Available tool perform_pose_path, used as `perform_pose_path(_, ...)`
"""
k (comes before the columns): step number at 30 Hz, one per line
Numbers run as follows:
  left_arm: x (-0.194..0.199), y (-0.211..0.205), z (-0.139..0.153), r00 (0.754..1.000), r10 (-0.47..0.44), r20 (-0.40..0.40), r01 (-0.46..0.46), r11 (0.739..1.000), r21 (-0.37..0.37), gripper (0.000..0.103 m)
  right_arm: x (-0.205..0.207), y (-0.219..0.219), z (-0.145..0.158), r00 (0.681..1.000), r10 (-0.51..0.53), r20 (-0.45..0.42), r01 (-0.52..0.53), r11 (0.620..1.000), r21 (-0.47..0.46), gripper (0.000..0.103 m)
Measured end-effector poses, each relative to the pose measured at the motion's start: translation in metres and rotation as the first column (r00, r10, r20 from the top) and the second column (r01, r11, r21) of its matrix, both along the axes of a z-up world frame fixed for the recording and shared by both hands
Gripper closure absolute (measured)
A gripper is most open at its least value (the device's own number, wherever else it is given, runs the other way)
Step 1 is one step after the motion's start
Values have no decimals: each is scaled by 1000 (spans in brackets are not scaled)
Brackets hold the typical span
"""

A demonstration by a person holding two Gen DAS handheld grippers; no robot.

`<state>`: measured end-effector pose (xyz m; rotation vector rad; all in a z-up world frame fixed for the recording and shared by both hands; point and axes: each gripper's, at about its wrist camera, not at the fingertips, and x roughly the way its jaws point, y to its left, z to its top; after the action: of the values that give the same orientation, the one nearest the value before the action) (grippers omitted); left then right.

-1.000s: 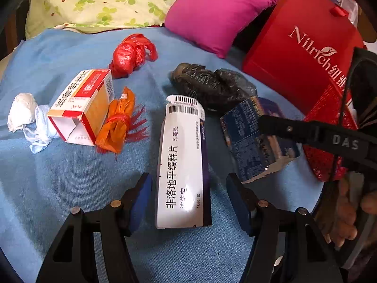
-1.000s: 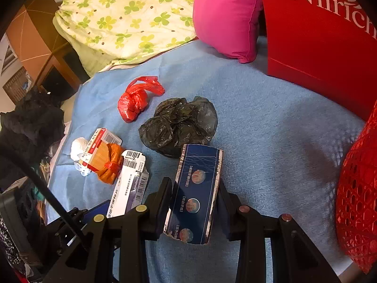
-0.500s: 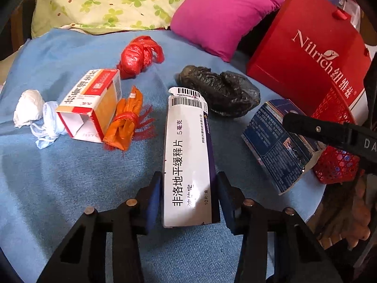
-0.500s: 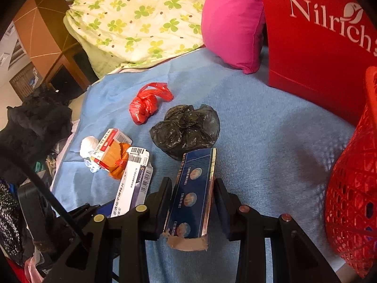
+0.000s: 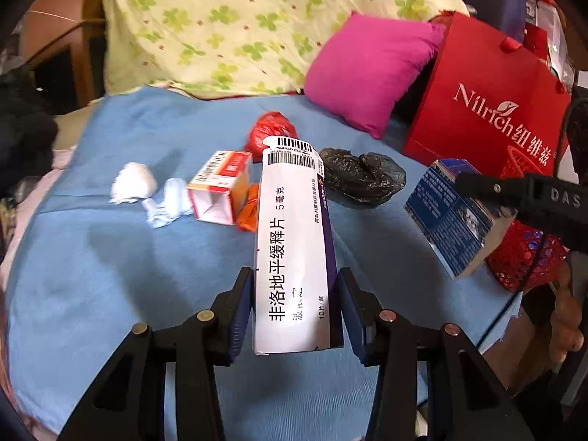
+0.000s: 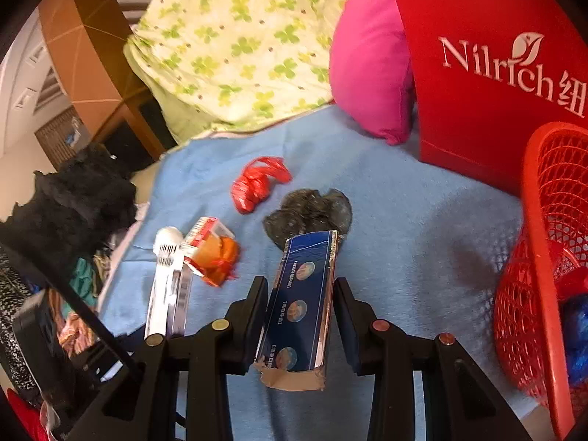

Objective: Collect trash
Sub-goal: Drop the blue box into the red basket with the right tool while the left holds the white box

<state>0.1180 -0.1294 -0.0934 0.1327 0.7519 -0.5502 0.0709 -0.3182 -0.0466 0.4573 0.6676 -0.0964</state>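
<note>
Lying furthest left of the white medicine box (image 5: 294,253) on the blue blanket (image 5: 110,275) are a crumpled white tissue (image 5: 133,183) and a pale blue wad (image 5: 167,204), then a red-and-white carton (image 5: 220,187) with its open end facing the camera, and an orange wrapper (image 5: 248,209) touching that carton. The left gripper (image 5: 296,316) is clamped on the white medicine box, its pads pressing both long sides, and the box is raised off the blanket, barcode end pointing away. Behind the box sits a knotted red plastic bag (image 5: 270,132); just right of it, a crumpled black plastic bag (image 5: 362,176). Further right, the right gripper (image 6: 299,319) is clamped on a dark blue carton (image 6: 301,301), torn at its near end and held above the blanket. Right of that carton stands a red mesh basket (image 6: 540,257), with blue material inside. A red paper bag (image 5: 485,99) stands behind the basket, beside a magenta pillow (image 5: 367,73).
</note>
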Motion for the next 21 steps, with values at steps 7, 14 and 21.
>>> perform_pose_path(7, -37, 21, 12, 999, 23, 41, -23, 1000, 15, 55, -18, 21, 14, 997, 39, 71, -37, 999, -35, 64)
perform_pose_path(14, -53, 20, 34, 995, 35, 94, -38, 999, 22, 55, -39, 29, 35, 983, 34, 180, -18, 996, -89, 65)
perform_pose_path(21, -52, 13, 30, 996, 49, 80, -52, 998, 35, 55, -21, 18, 14, 997, 70, 33, -69, 997, -25, 65)
